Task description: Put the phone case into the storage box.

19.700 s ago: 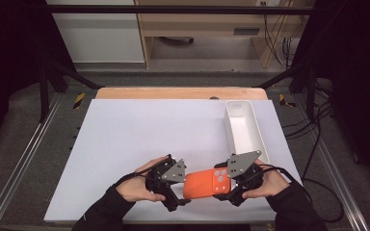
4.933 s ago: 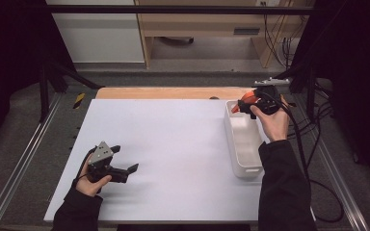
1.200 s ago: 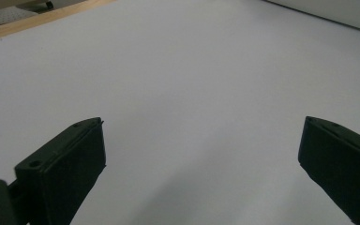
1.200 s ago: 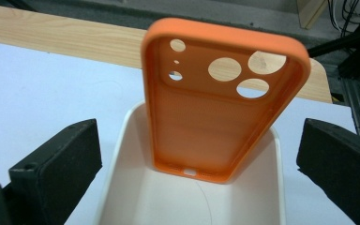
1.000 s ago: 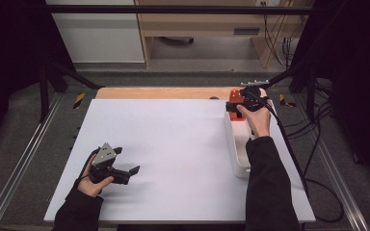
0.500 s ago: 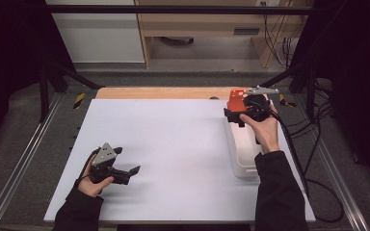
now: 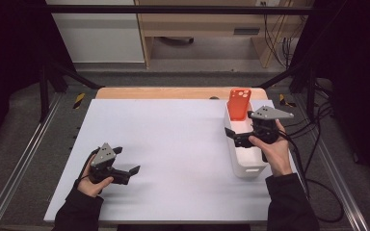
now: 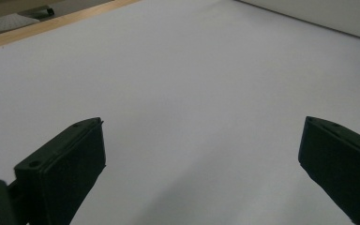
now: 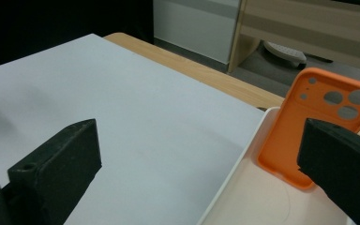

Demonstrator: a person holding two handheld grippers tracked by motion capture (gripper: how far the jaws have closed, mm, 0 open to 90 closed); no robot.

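Fingers of right gripper [image 7: 237, 137] are standing wide, empty, over tray [image 7: 250, 168] at desk's right edge. Case [image 7: 239, 103] is leaning upright at tray's far end. Withdrawing straight avoids tipping it. Left gripper [image 7: 127, 163] is resting wide, near-left.

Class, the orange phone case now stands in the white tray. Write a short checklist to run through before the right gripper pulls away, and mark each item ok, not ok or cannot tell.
1. Orange phone case inside the white tray: ok, at its far end.
2. Right gripper open, free of the case: ok.
3. Case steady against the tray's far wall: cannot tell; it stands near upright.
4. Left gripper open, apart from the tray: ok.
5. Table bare along the way back: ok.
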